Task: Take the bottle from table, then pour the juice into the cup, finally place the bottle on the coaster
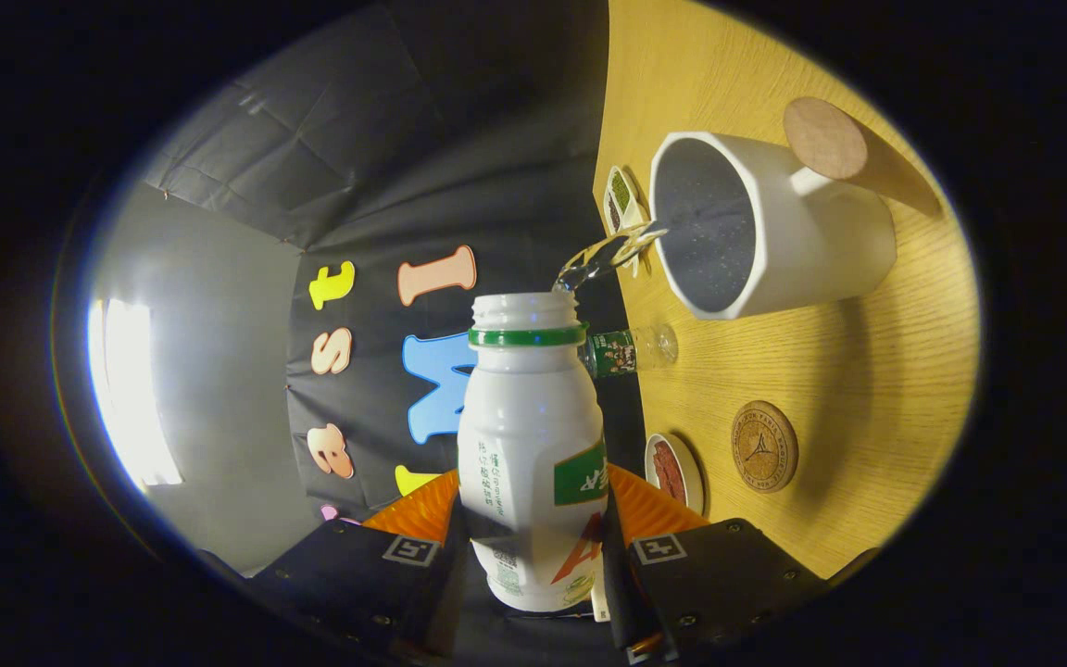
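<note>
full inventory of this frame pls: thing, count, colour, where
bottle: 1, white with green neck ring, uncapped, clamped between the fingers, tipped toward the cup
liquid stream: 1, clear, running from the bottle mouth into the cup
cup: 1, white with dark inside, on the table beyond the bottle mouth
coaster: 1, brown cork, round, on the table beside the fingers
wooden disc: 1, light brown, at the far side of the cup
small clear bottle: 1, green label, lying at the table edge
small dishes: 2, pale, along the table edge
table: 1, yellow wood
gripper: 1, both fingers pressing the bottle
</note>
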The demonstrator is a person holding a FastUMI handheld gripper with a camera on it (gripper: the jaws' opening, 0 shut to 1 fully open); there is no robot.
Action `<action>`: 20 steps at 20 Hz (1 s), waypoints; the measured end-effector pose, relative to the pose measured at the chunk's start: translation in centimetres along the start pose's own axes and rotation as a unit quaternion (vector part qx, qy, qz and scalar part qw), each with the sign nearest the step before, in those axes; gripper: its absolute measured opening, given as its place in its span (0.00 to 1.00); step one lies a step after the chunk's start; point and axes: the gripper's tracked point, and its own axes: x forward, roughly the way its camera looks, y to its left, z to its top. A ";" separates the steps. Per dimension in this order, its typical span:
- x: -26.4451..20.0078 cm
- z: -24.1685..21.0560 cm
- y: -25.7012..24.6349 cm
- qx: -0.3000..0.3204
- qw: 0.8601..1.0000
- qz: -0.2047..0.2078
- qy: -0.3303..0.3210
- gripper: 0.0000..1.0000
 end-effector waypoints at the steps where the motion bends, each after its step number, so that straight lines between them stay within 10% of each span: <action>1: 0.0 -0.1 0.0 0.001 1.000 0.000 0.000 0.61; 20: -0.6 0.0 1.3 0.031 0.999 0.012 -0.001 0.61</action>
